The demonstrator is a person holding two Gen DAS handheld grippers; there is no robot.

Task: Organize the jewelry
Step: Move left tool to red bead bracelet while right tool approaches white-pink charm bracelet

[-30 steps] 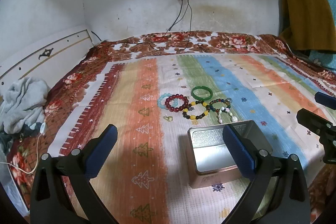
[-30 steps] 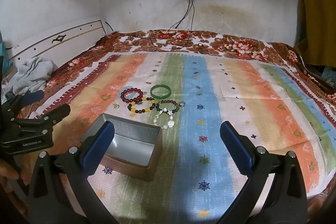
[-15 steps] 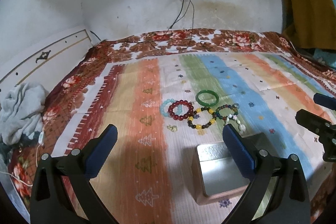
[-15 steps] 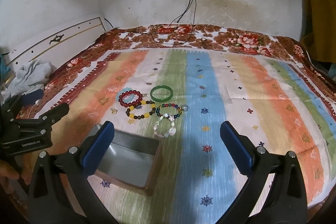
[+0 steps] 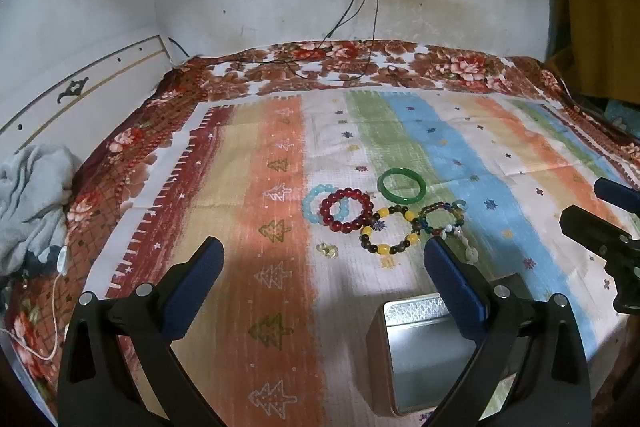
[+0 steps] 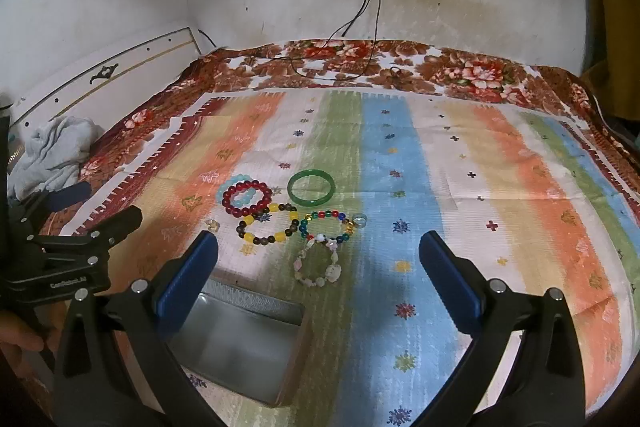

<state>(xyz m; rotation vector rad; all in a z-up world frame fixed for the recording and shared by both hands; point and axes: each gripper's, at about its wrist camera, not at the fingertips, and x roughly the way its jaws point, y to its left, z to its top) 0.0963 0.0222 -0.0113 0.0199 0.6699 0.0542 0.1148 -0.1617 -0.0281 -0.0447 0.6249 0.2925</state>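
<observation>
Bracelets: red bead bracelet [image 6: 247,197] and green bangle [image 6: 311,186] mid-bed, clustered.
Tin [image 6: 240,343]: open, nearer the bed's front edge.
Left gripper [image 5: 322,273], right gripper [image 6: 318,265]: I see jaws apart, empty.

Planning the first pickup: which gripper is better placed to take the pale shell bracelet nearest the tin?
Probably the right gripper: open, with the pale shell bracelet lying straight ahead between its fingers. For the left gripper, one finger partly hides it.
</observation>
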